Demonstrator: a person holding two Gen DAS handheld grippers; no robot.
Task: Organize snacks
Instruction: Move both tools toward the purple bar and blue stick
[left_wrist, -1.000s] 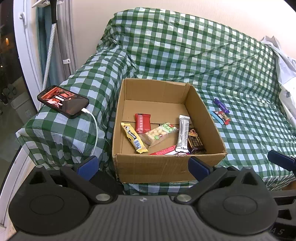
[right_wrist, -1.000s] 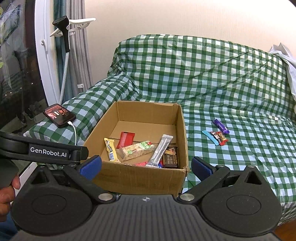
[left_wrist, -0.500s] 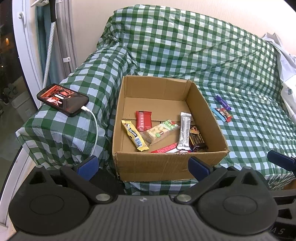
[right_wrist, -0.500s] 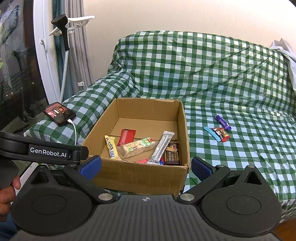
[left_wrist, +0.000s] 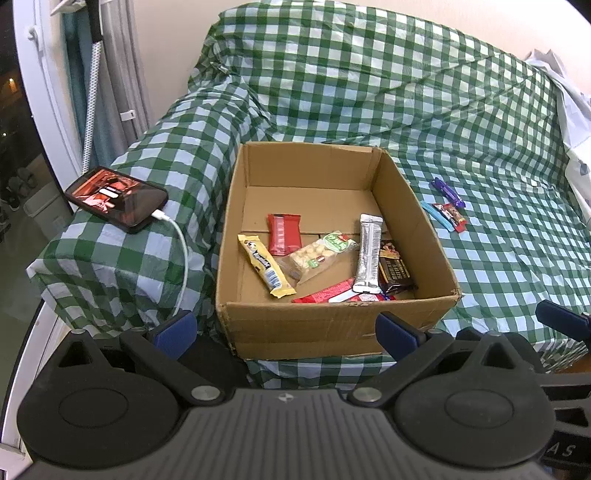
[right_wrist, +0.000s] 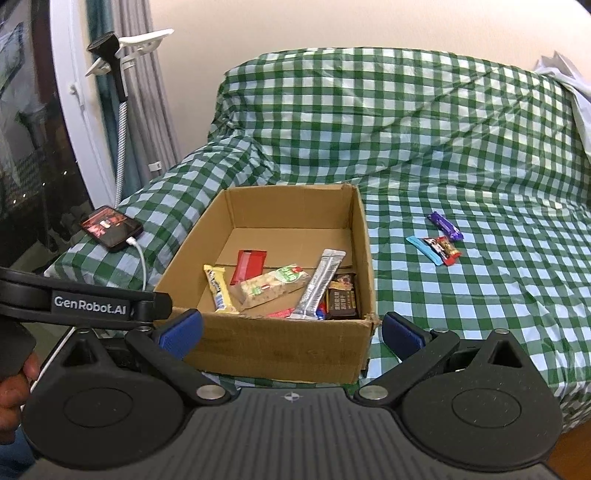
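Observation:
An open cardboard box sits on a green checked sofa and holds several wrapped snacks, among them a silver bar and a yellow bar. Three snacks lie loose on the seat to the box's right: a purple bar, a blue bar and a red bar. My left gripper is open and empty in front of the box. My right gripper is open and empty, also in front of the box.
A phone with a white charging cable lies on the sofa's left armrest. A window frame and curtain stand at the left. White cloth hangs over the sofa's right side.
Both grippers have drifted slightly forward and tilted; the box and loose snacks sit a little lower in the right wrist view. Nothing was picked up or moved.

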